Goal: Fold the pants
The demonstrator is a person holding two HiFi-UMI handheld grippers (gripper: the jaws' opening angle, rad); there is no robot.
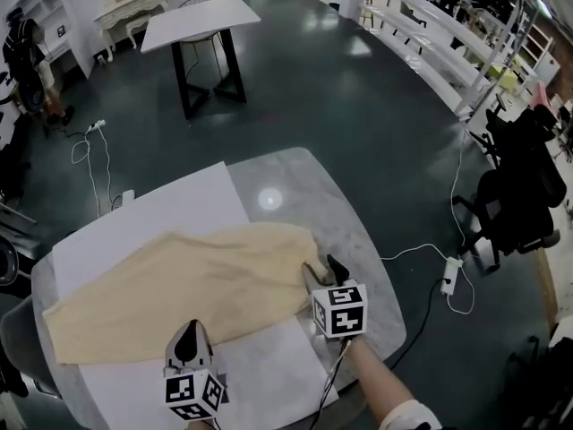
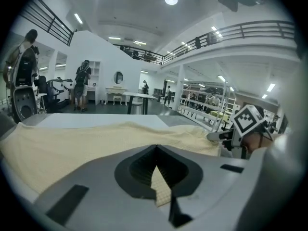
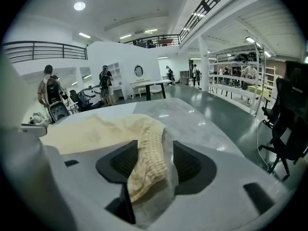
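Pale yellow pants (image 1: 179,285) lie flat across a white sheet (image 1: 179,206) on a round grey marble table (image 1: 354,231). My left gripper (image 1: 190,334) is at their near edge, shut, with a thin fold of the cloth (image 2: 161,186) pinched between its jaws (image 2: 156,150). My right gripper (image 1: 320,269) is at the pants' right end. Its jaws (image 3: 151,148) stand apart, and the ribbed waistband (image 3: 147,153) hangs loosely between them, leaning on the left one. The left gripper view also shows the right gripper (image 2: 226,136) resting at the cloth's end.
The table's rounded edge (image 1: 394,330) runs just right of my right gripper. On the floor lie a power strip with white cable (image 1: 450,276) and black office chairs (image 1: 519,195). A white-topped table (image 1: 201,21) stands further back, with a person (image 1: 27,52) at far left.
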